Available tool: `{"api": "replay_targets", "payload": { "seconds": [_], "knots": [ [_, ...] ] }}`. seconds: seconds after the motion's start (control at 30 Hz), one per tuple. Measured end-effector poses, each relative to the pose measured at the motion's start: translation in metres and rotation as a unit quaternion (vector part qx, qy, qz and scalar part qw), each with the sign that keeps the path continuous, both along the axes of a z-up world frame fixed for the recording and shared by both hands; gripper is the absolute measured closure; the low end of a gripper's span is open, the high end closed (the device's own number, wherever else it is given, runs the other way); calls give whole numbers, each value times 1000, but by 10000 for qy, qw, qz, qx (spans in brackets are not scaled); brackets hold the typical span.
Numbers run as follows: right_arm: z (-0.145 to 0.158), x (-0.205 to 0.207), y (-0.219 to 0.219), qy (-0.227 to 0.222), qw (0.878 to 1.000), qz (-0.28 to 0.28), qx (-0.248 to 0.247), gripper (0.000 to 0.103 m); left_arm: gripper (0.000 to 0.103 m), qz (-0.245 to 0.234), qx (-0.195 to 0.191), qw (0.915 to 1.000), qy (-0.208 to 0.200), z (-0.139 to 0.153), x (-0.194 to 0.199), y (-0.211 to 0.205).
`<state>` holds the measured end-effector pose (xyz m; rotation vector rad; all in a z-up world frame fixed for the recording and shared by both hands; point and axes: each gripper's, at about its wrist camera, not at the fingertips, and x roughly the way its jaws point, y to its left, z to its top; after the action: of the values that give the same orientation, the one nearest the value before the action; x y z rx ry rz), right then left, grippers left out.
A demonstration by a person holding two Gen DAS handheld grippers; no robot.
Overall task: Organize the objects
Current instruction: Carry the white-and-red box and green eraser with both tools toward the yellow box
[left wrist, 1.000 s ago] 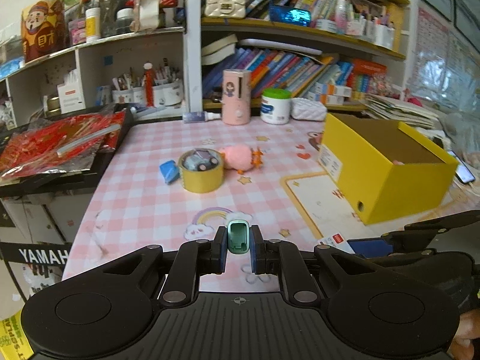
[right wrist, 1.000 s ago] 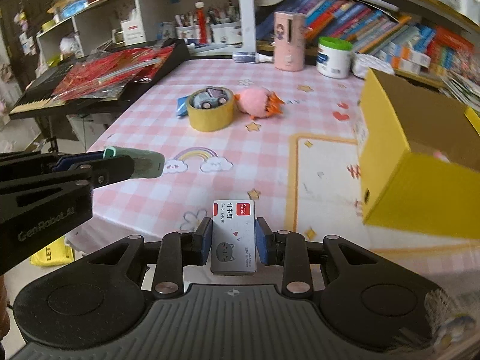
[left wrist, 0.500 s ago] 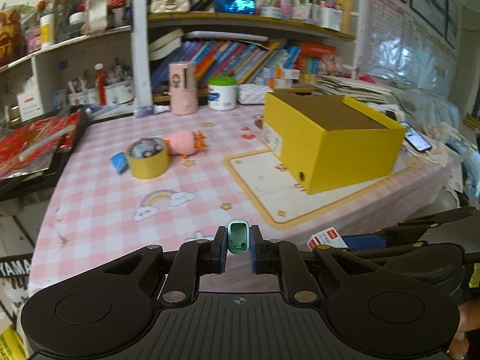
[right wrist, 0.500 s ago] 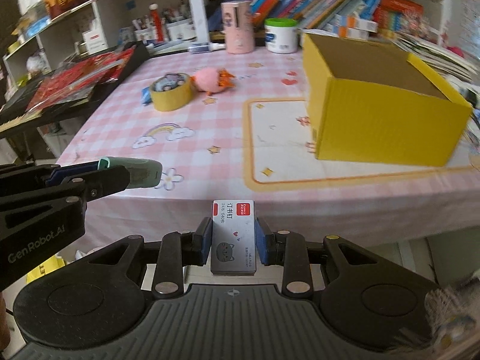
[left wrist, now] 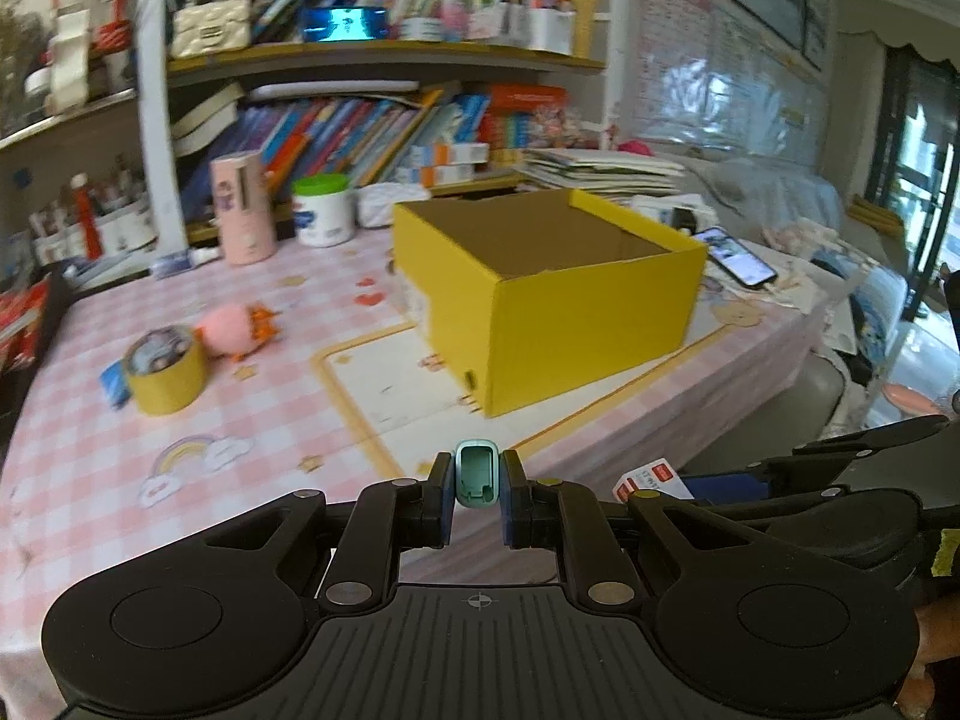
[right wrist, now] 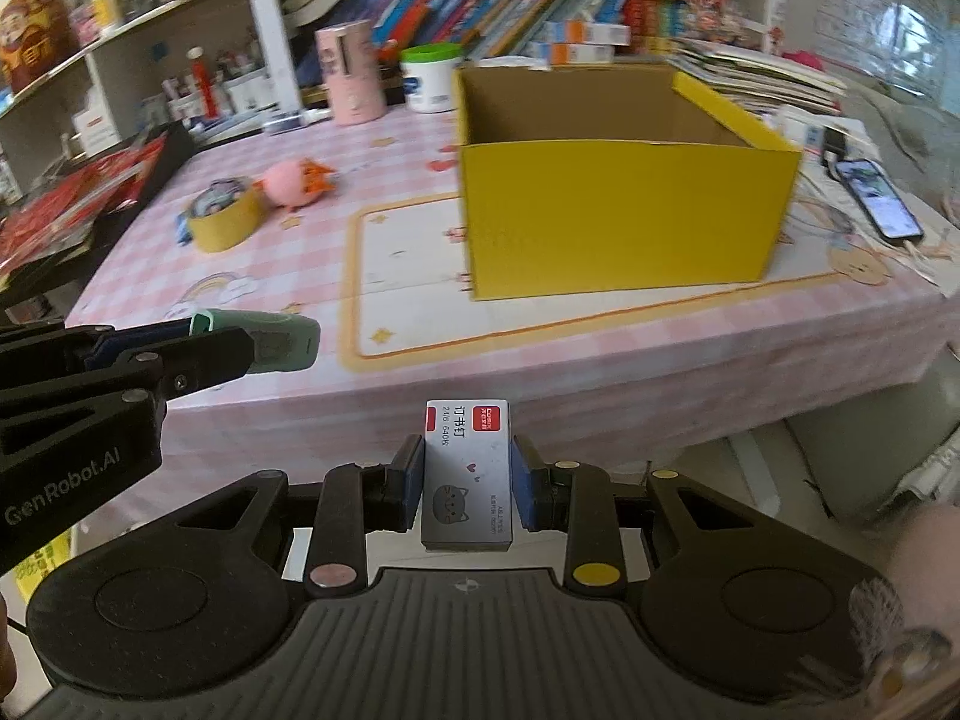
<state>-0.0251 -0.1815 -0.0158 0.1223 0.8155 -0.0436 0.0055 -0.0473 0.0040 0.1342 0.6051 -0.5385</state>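
Gripping a small teal stapler (left wrist: 475, 474), my left gripper (left wrist: 475, 501) sits short of the yellow box (left wrist: 558, 306), off the near edge of the table (left wrist: 270, 420). My right gripper (right wrist: 467, 483) clamps a staple box (right wrist: 467, 474), also nearer than the yellow box. Left of that box lie 1 yellow tape roll (right wrist: 227, 216) and 1 pink plush toy (right wrist: 297, 181).

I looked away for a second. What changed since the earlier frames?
Both tools swung right, toward the yellow box. The left tool still grips the green stapler, the right tool the staple box. The tape roll and pink toy stayed put.
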Motion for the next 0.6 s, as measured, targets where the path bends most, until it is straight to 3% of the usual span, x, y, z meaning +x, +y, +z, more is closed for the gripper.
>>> {"api": "replay_targets", "payload": {
  "seconds": [0.2, 0.6],
  "knots": [
    [4, 2, -28, -48, 9996, -271, 37, 75, 90, -214, -14, 9997, -92, 4, 4, -23],
    [6, 20, -58, -47, 9997, -249, 74, 75, 90, -116, -197, 9992, -326, 19, 17, -44]
  ]
}}
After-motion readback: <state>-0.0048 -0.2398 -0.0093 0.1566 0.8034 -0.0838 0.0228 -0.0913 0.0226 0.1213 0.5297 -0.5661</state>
